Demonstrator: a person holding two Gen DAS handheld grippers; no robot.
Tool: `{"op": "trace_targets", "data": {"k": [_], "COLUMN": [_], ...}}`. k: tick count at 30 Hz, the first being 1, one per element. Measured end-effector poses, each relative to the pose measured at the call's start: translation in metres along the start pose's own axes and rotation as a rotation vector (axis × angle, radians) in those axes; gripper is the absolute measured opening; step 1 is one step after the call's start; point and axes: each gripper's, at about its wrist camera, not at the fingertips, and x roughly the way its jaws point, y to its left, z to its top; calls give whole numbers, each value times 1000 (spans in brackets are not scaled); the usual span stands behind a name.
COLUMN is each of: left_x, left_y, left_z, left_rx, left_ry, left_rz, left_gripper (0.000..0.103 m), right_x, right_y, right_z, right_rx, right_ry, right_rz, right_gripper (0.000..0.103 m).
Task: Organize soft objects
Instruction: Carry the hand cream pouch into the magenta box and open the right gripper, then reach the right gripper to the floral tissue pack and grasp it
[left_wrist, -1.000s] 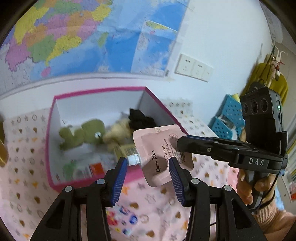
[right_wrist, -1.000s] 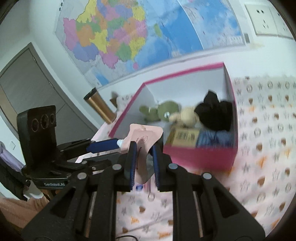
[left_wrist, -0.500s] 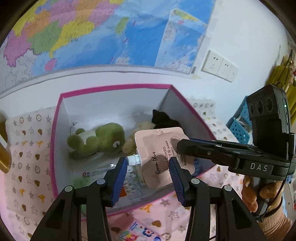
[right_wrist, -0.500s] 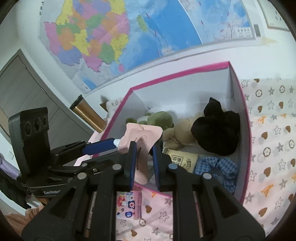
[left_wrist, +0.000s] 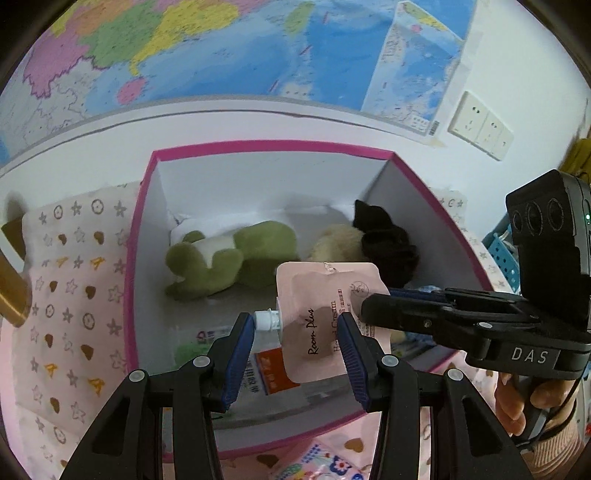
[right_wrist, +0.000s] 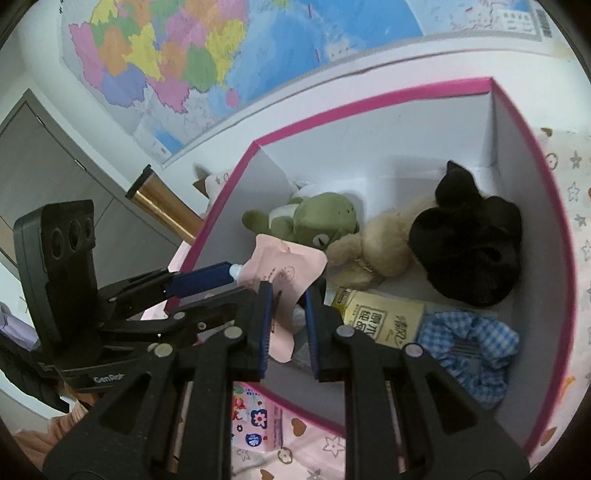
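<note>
A pink hand-cream pouch (left_wrist: 325, 321) with a white cap hangs above the open pink-rimmed box (left_wrist: 258, 150). My right gripper (right_wrist: 289, 325) is shut on the pouch's (right_wrist: 282, 273) edge; it reaches in from the right in the left wrist view (left_wrist: 364, 308). My left gripper (left_wrist: 297, 354) is open, its blue fingers either side of the pouch without pinching it. In the box lie a green plush frog (left_wrist: 240, 254), a beige plush (right_wrist: 373, 247), a black scrunchie (right_wrist: 469, 240), a blue checked scrunchie (right_wrist: 469, 343) and a tissue pack (right_wrist: 380, 317).
The box (right_wrist: 546, 206) stands on a pink star-print cloth (left_wrist: 70, 295) against a wall with a map. A gold tumbler (right_wrist: 162, 199) stands left of the box. A small colourful packet (right_wrist: 255, 417) lies on the cloth in front of it. Blue baskets (left_wrist: 502, 254) are at right.
Both grippers have moved forward with the pouch, from in front of the box to above its inside. The box now fills more of both views.
</note>
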Motion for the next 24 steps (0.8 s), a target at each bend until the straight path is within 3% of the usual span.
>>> {"op": "trace_targets", "data": {"k": [6,13,24], "left_x": [-4,-31,-96], "left_y": [5,5,-10], "left_z": [-2,-12,-65], "left_rx": [-6,5,113], "left_ry": [-20,-98,-222], "left_rz": [51,64,-40], "left_gripper": [47,47,50], "right_x": [14,0,-60], "right_y": [-3,-5,24], "right_z": [-1,-7,-48], "right_rx": [17,-2,-105], "right_ry": [32,5,-62], "right_rz": [-20,-71,5], "right_gripper": [24,24,25]}}
